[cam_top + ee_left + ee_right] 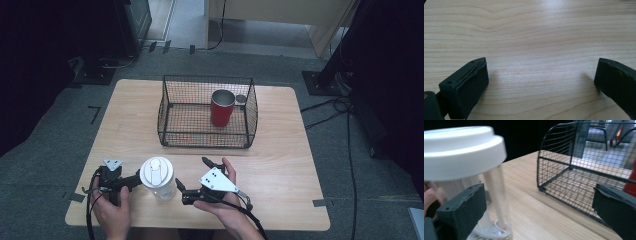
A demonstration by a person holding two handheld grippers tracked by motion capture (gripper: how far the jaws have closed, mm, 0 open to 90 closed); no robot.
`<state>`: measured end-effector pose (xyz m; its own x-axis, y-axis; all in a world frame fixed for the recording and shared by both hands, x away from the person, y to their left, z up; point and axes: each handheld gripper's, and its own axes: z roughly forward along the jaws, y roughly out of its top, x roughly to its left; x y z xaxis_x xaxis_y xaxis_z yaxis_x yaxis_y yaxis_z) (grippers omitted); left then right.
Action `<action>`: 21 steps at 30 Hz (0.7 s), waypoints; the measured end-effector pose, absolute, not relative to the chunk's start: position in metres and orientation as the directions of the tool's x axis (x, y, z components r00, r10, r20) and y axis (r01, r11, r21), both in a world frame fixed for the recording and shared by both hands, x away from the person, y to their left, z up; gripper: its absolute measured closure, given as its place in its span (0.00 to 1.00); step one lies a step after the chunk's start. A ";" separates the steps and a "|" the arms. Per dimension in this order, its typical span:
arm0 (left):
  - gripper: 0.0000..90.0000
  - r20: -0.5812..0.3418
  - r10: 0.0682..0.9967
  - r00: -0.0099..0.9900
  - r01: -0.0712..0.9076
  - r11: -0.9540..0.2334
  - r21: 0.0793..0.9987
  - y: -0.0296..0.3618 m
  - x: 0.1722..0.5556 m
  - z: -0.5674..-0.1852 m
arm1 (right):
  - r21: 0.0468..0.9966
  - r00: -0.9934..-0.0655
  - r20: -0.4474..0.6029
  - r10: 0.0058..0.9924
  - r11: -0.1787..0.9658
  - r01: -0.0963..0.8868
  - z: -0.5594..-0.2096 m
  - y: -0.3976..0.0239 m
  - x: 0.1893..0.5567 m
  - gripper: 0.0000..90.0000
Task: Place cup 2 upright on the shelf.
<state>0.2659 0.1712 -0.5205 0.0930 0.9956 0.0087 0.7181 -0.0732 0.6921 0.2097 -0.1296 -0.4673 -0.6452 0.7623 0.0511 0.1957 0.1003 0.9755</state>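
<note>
**Tumbler stands between two open grippers at the near edge**

The clear tumbler point(159, 179) with its white lid point(156, 170) stands upright on the bench point(280, 165), close to the near edge, its long axis vertical. The left gripper point(134, 181) sits just to its left, jaws spread wide over bare wood in the left gripper view, pointing right toward the tumbler's body. The right gripper point(192, 177) lies just to the tumbler's right, jaws also apart and holding nothing; in the right gripper view the tumbler point(471, 182) stands just off the left jaw, not between the two. Both are about equally near. The wire basket point(207, 112), holding a red cup point(222, 107), stands farther off with open bench between, likely leaving room to lift and carry forward.
</note>
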 end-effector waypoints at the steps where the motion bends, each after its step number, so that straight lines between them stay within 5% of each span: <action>1: 0.00 0.009 0.996 0.093 0.718 -0.073 0.692 0.171 0.266 -0.521 | 0.975 -0.651 0.057 0.757 0.099 0.200 -0.468 -0.128 0.208 0.00; 21: 0.00 0.008 0.996 0.092 0.717 -0.072 0.693 0.171 0.266 -0.521 | 0.970 -0.733 0.101 0.672 0.096 0.222 -0.478 -0.092 0.199 0.00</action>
<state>0.2659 0.1711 -0.5206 0.0920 0.9957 0.0078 0.7173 -0.0717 0.6931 0.1988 -0.0917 -0.4778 -0.7334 0.6722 0.1014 0.2224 0.0962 0.9702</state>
